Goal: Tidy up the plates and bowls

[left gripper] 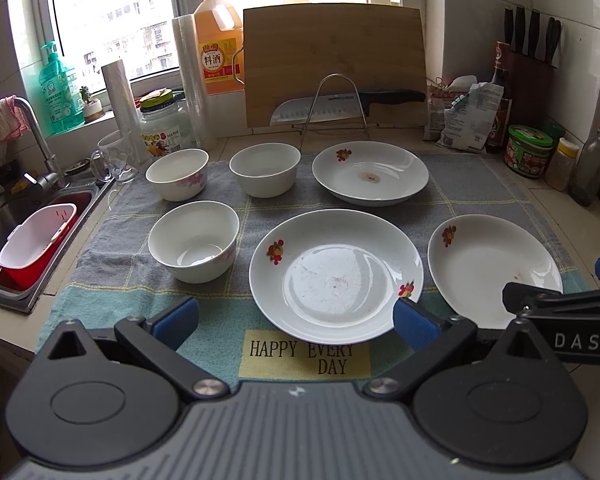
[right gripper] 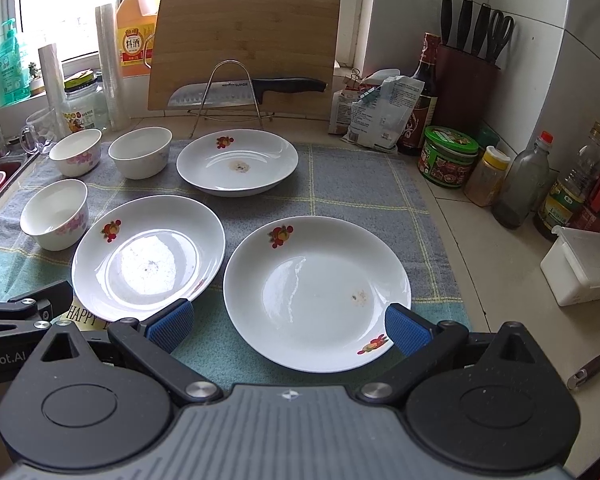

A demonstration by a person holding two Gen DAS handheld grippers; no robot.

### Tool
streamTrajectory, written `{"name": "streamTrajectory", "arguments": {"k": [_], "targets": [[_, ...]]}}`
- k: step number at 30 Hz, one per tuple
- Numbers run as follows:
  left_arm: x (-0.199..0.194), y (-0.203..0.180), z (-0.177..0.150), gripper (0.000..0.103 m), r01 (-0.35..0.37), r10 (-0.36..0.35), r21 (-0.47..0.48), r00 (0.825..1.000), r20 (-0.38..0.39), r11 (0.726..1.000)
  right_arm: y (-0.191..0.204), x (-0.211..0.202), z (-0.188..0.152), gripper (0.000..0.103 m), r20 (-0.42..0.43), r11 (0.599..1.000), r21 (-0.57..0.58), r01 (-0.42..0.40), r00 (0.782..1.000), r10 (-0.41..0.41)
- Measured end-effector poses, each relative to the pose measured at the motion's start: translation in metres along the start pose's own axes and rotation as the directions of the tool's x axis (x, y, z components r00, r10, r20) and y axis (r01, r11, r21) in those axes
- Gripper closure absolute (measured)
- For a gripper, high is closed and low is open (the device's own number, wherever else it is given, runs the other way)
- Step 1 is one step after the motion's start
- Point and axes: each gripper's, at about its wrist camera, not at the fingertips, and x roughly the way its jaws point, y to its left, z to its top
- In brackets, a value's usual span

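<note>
Three white plates with fruit prints and three white bowls lie apart on a grey-green cloth (left gripper: pixel 480 184). In the left wrist view the near middle plate (left gripper: pixel 336 272) lies just ahead of my open, empty left gripper (left gripper: pixel 296 320); the right plate (left gripper: pixel 494 268), far plate (left gripper: pixel 370 172) and bowls (left gripper: pixel 194 242) (left gripper: pixel 177 174) (left gripper: pixel 265 169) lie around it. In the right wrist view my open, empty right gripper (right gripper: pixel 288 322) hovers over the near edge of the right plate (right gripper: pixel 316 292); the middle plate (right gripper: pixel 148 256) and far plate (right gripper: pixel 237 166) lie to its left and behind.
A sink (left gripper: pixel 32 236) with a red-white basin lies at the left. A cutting board (left gripper: pixel 334 64), a knife on a wire rack (left gripper: pixel 336 106), bottles and jars line the back. Jars, bottles (right gripper: pixel 520 188) and a white box (right gripper: pixel 580 272) stand at the right.
</note>
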Motion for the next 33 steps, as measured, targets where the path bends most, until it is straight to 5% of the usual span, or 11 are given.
{"name": "streamTrajectory", "arguments": {"k": [17, 33], "targets": [[0.001, -0.007, 0.0, 0.001, 0.007, -0.007, -0.015, 1.0, -0.003, 1.0, -0.007, 0.003, 0.002, 0.0, 0.011, 1.0, -0.012, -0.018, 1.0, 0.018], [0.006, -0.017, -0.001, 0.001, 0.052, -0.05, -0.048, 0.998, 0.046, 0.998, -0.056, 0.02, -0.022, 0.0, 0.105, 0.99, -0.067, -0.123, 0.986, 0.129]]}}
